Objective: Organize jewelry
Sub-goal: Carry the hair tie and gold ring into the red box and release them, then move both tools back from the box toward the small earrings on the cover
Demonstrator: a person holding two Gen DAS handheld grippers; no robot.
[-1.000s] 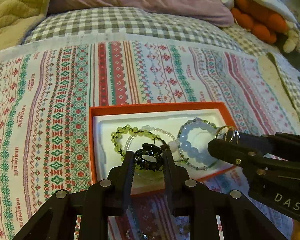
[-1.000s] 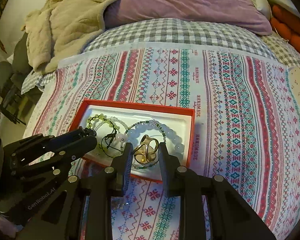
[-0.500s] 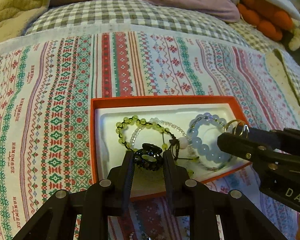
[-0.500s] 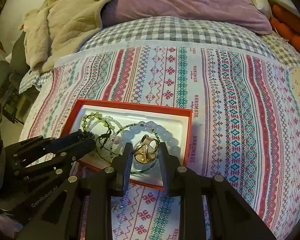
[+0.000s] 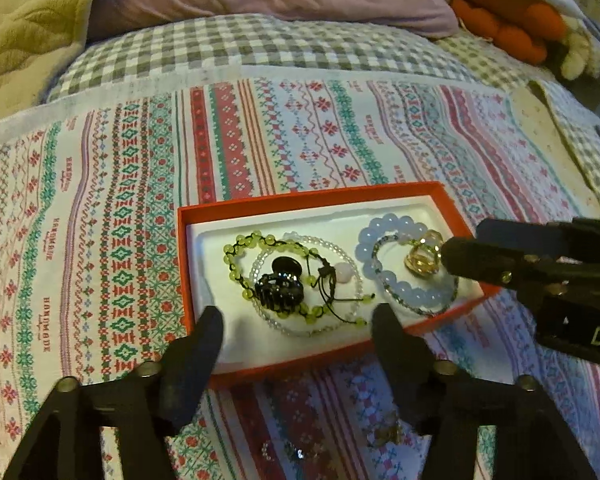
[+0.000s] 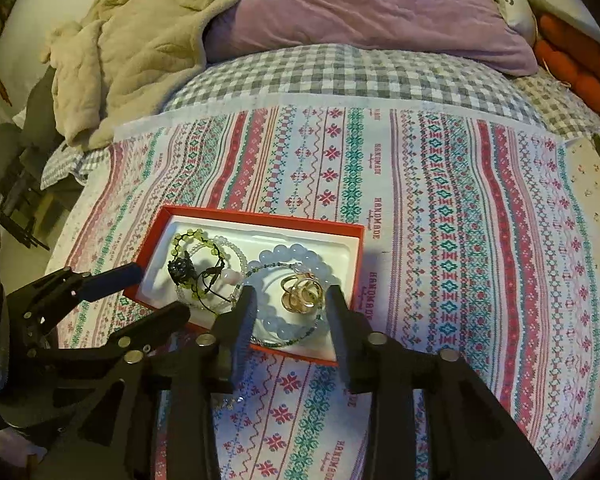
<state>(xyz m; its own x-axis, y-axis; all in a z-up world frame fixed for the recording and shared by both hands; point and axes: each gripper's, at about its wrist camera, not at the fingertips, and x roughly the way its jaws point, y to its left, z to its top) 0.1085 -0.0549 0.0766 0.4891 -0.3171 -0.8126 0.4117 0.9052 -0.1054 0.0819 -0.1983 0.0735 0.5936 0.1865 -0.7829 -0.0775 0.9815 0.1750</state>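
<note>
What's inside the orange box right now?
Orange box: black hair claw on green bead bracelet and clear bead bracelet; gold rings inside pale blue bead bracelet. Tray beneath them is partly covered.

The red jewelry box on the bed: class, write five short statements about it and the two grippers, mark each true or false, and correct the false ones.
1. The black hair claw lies in the red jewelry box, on the green bead bracelet. True.
2. The left gripper is clamped on the hair claw. False: its jaws are opening, with the claw lying free ahead of them.
3. The gold rings rest inside the loop of the pale blue bead bracelet. True.
4. The box has a black lining. False: the lining is white.
5. The right gripper grips the blue bracelet. False: its jaws are opening, and the rings lie loose between the fingers.
</note>
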